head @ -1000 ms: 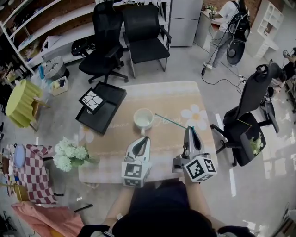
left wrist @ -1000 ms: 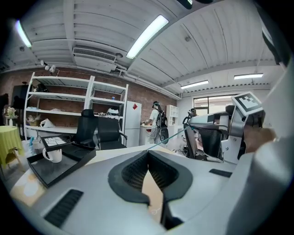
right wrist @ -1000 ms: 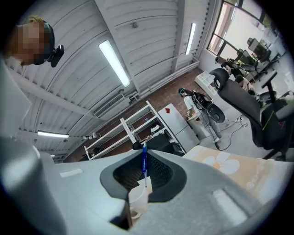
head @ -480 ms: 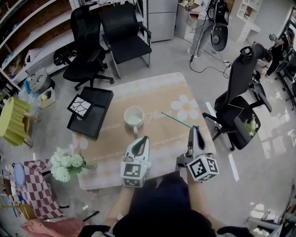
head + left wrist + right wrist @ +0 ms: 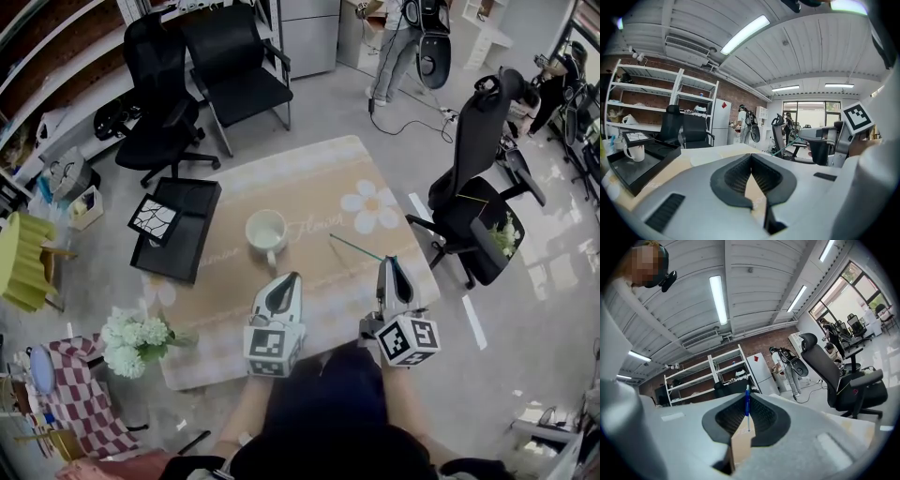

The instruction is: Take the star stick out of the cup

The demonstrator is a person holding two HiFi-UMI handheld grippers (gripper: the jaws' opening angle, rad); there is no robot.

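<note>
A white cup [image 5: 265, 230] stands near the middle of the beige table [image 5: 319, 178]; the left gripper view shows the cup [image 5: 633, 151] far left. My right gripper [image 5: 389, 262] is shut on one end of a thin teal star stick [image 5: 356, 248]. The stick lies nearly level over the table and points toward the cup, clear of it. In the right gripper view the stick [image 5: 747, 404] stands pinched between the closed tips of the right gripper [image 5: 747, 397]. My left gripper [image 5: 290, 278] hovers in front of the cup, jaws shut with nothing in them, as the left gripper [image 5: 751, 155] shows in its own view.
A black tray [image 5: 173, 230] holding a patterned tile [image 5: 153, 217] overhangs the table's left edge. White flowers [image 5: 131, 337] sit at the near left corner. Black office chairs [image 5: 473, 187] stand on the right and behind the table. A person [image 5: 394, 37] stands at the back.
My right gripper has drawn the stick to the right and nearer, so its far end now lies further from the cup. The left gripper has hardly shifted.
</note>
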